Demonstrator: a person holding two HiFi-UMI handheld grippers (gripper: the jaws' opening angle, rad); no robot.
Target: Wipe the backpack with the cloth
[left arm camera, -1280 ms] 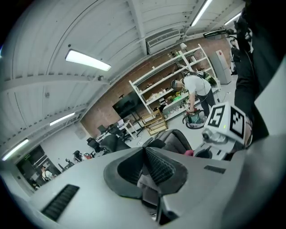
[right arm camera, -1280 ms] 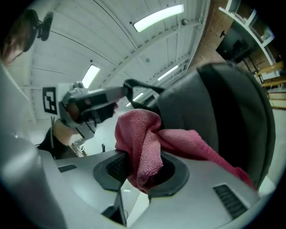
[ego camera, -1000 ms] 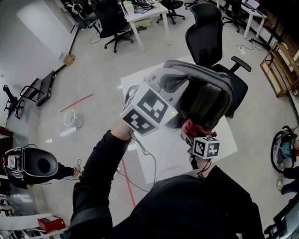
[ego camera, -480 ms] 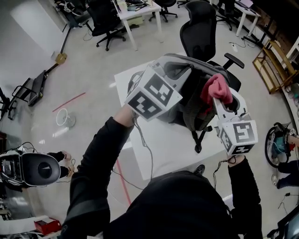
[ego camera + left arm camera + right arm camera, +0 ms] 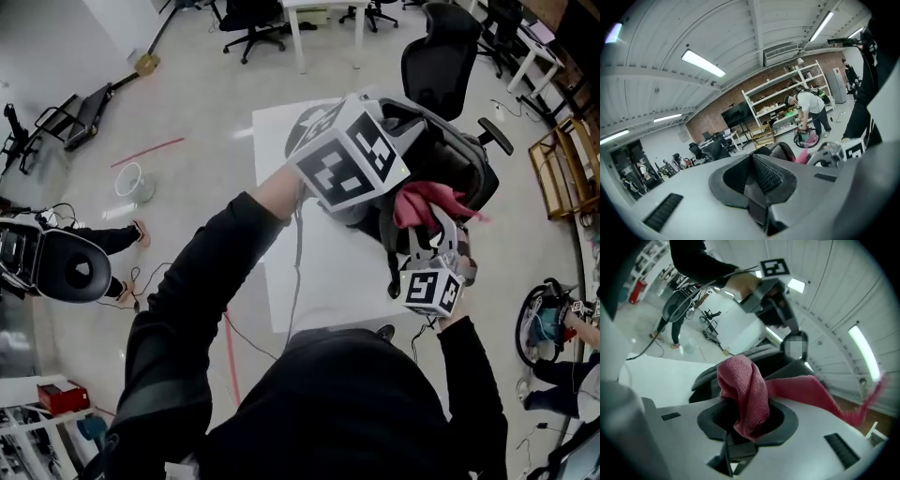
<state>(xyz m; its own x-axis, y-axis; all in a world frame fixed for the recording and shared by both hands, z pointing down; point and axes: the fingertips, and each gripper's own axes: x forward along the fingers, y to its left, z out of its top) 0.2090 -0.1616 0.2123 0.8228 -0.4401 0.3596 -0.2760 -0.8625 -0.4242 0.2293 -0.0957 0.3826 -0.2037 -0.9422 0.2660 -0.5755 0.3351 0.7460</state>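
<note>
Grey backpack [image 5: 450, 155] is seen on white table [image 5: 309, 272], its top met by left gripper [image 5: 757, 176] with jaws drawn fully together; red cloth [image 5: 743, 390], pinched in right gripper [image 5: 743, 425] just beside backpack, is best pressed flat and drawn across backpack in overlapping strokes while it is braced

No legible words, numbers or brand names anywhere, only black-and-white square code patterns on the left marker cube [image 5: 349, 159] and the right marker cube [image 5: 431, 291], blocks rather than letters
</note>
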